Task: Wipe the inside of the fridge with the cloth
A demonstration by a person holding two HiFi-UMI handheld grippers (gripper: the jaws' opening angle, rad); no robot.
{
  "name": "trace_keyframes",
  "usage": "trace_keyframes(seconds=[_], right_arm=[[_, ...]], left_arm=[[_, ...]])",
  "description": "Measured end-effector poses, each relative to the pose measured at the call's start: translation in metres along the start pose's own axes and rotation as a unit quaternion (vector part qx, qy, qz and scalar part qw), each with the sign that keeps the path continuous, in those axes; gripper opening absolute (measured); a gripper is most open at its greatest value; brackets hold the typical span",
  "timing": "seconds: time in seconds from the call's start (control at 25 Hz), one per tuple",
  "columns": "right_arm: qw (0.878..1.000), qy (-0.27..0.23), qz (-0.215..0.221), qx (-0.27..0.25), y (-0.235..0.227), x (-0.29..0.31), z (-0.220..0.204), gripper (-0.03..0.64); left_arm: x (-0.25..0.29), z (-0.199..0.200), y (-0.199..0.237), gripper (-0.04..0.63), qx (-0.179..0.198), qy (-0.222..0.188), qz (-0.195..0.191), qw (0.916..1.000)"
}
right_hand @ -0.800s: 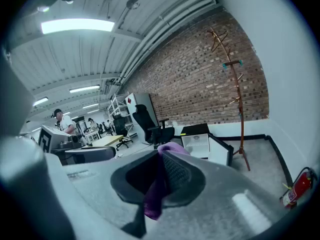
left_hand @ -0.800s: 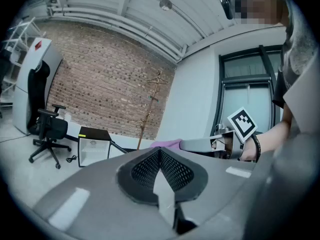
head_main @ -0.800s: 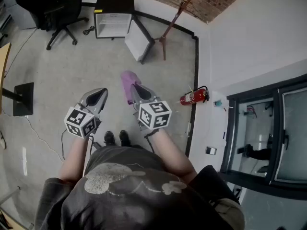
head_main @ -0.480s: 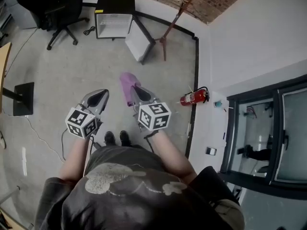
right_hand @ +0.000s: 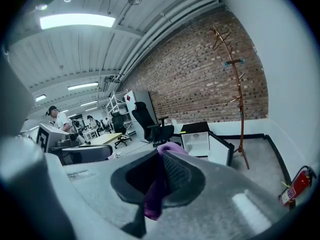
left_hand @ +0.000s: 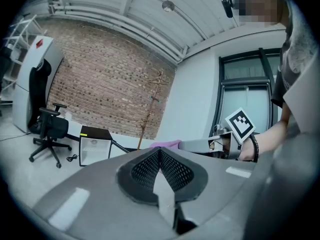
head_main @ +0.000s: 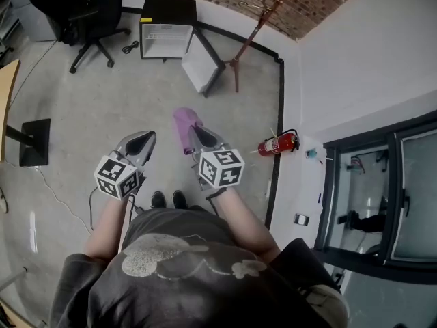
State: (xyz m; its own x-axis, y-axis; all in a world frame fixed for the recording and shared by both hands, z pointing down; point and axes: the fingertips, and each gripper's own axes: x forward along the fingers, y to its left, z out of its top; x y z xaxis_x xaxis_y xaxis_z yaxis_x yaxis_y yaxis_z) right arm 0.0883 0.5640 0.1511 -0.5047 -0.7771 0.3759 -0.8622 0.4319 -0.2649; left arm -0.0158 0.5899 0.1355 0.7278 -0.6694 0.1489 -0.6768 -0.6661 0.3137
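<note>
Pinching the cloth (head_main: 181,125) in shut jaws, the right gripper (head_main: 194,134) is well apart from the fridge (head_main: 166,26) at 12 o'clock. The left gripper (head_main: 143,139) is closed, empty. The dangling cloth might slip out while walking over.

A black office chair (head_main: 85,19) stood at the upper left, a wooden coat stand (head_main: 254,33) rose before the brick wall (head_main: 287,2), and a red fire extinguisher (head_main: 278,143) sat right of centre
</note>
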Motion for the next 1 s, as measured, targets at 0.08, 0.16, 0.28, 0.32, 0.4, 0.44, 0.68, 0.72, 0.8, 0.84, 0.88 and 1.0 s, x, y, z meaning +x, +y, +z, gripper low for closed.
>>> trace_keyframes(seconds=[0.08,0.16,0.28,0.32,0.4,0.44,0.68,0.72,0.8,0.84,0.88,1.0], right_arm=[[1.000,-0.002,-0.008,0.005,0.002,0.006,-0.001,0.011],[1.000,-0.005,-0.015,0.009,0.004,0.010,-0.002,0.011],[1.000,-0.009,-0.022,0.010,0.008,0.014,-0.003,0.012],[1.000,-0.010,-0.024,0.012,0.008,0.015,-0.003,0.012],[0.999,-0.014,-0.029,0.017,0.004,0.019,0.000,0.012],[0.999,-0.015,-0.031,0.020,0.002,0.021,0.001,0.012],[0.998,-0.009,-0.028,0.051,-0.025,0.049,-0.002,0.012],[0.998,-0.009,-0.023,0.063,-0.030,0.057,-0.002,0.012],[0.997,-0.011,-0.010,0.082,-0.039,0.077,0.001,0.012],[0.996,-0.012,-0.005,0.085,-0.044,0.088,0.005,0.012],[0.996,-0.012,-0.001,0.088,-0.050,0.098,0.009,0.012],[0.996,-0.010,0.003,0.088,-0.078,0.126,0.026,0.012]], left_arm=[[-0.006,0.002,0.007,0.018,-0.001,-0.003,0.000,1.0000],[-0.013,0.001,0.013,0.017,-0.004,-0.006,0.000,1.0000],[-0.020,0.001,0.023,0.017,-0.007,-0.007,0.002,1.0000],[-0.020,0.002,0.026,0.017,-0.006,-0.006,0.002,1.0000],[-0.019,0.005,0.032,0.018,-0.002,-0.005,0.003,1.0000],[-0.017,0.006,0.034,0.018,0.000,-0.005,0.004,1.0000],[0.000,0.003,0.051,0.018,0.003,0.010,0.013,0.9999],[0.004,0.002,0.057,0.018,0.000,0.012,0.017,0.9998],[0.014,0.000,0.075,0.017,-0.007,0.014,0.034,0.9993],[0.020,-0.001,0.083,0.017,-0.010,0.019,0.041,0.9989],[0.027,-0.002,0.091,0.017,-0.008,0.027,0.046,0.9985],[0.062,0.004,0.108,0.017,0.036,0.047,0.044,0.9973]])
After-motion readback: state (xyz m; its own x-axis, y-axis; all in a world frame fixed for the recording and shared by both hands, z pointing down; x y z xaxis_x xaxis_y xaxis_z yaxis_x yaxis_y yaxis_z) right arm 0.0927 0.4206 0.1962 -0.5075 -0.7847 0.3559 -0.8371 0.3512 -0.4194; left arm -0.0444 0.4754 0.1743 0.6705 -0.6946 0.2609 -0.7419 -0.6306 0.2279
